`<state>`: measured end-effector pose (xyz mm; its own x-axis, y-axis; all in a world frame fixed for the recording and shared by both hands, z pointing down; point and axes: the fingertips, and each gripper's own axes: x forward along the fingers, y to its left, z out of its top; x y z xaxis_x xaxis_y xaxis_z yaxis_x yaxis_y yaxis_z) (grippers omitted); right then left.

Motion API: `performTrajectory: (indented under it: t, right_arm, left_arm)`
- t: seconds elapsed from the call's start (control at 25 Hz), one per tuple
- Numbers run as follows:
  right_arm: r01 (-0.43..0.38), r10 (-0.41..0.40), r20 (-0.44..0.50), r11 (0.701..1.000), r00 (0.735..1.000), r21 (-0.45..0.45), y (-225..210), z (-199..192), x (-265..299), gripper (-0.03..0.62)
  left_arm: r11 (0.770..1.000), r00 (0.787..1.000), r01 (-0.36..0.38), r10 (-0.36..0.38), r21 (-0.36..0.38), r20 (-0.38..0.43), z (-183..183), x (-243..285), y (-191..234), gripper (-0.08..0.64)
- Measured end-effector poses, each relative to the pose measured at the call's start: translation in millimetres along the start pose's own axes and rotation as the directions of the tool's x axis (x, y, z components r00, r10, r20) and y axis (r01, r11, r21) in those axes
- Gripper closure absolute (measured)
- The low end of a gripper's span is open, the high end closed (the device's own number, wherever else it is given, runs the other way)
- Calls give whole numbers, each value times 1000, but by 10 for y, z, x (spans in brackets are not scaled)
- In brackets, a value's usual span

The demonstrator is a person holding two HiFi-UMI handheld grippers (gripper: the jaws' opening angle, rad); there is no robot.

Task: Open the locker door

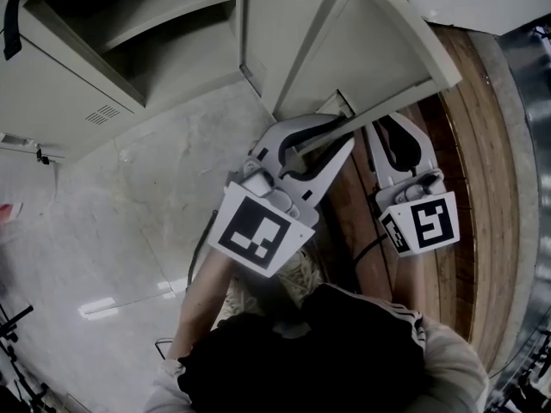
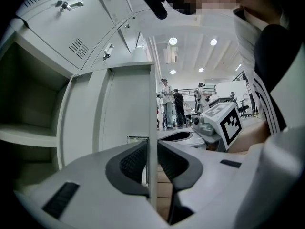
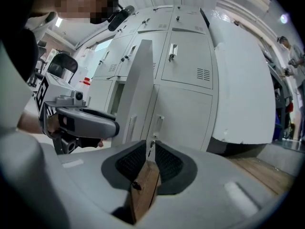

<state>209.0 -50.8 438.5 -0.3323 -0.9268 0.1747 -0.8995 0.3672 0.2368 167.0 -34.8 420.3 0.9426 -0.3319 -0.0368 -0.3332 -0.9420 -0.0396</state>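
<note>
The grey locker door (image 1: pixel 301 33) stands swung open. Its thin free edge (image 2: pixel 152 128) runs upright between the jaws of my left gripper (image 2: pixel 152 162), and both ribbed pads lie against it. In the head view my left gripper (image 1: pixel 344 132) reaches along the door's lower edge. My right gripper (image 1: pixel 379 127) is just to its right, tips close under the door. In the right gripper view its jaws (image 3: pixel 151 152) leave a narrow slit. A thin white latch strip (image 3: pixel 152 146) shows in that slit; I cannot tell whether the pads press on it.
The opened compartment with a shelf (image 2: pixel 28 132) is left of the door. Closed lockers with latches (image 3: pixel 186 56) fill the wall ahead. A wooden floor strip (image 1: pixel 465 188) lies to the right, pale marble floor (image 1: pixel 129 213) to the left. People (image 2: pixel 171 106) stand far off.
</note>
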Motion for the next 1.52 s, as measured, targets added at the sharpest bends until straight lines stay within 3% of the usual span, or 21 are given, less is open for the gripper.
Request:
performTrajectory:
  t: [0.32,0.52,1.2,1.4,1.52]
  right_arm:
    - [12,-12,14,1000,1000,-5,6,19,-31,536]
    - [43,-43,20,999,999,7,-58,25,-81,551]
    - [44,-44,25,999,999,0,-32,58,-87,554]
    - [32,-33,70,999,997,18,0,202,-144,552]
    - [34,-37,109,999,993,34,12,331,-184,552]
  left_arm:
    - [999,1000,-19,19,-43,-7,-24,-77,49,462]
    - [999,1000,-22,22,-38,-7,-20,-101,48,462]
    - [1000,1000,5,-5,-10,-14,27,-196,-2,420]
    - [997,996,-75,76,14,-48,37,-370,124,420]
    - [985,985,-168,166,-32,-55,-9,-549,237,466]
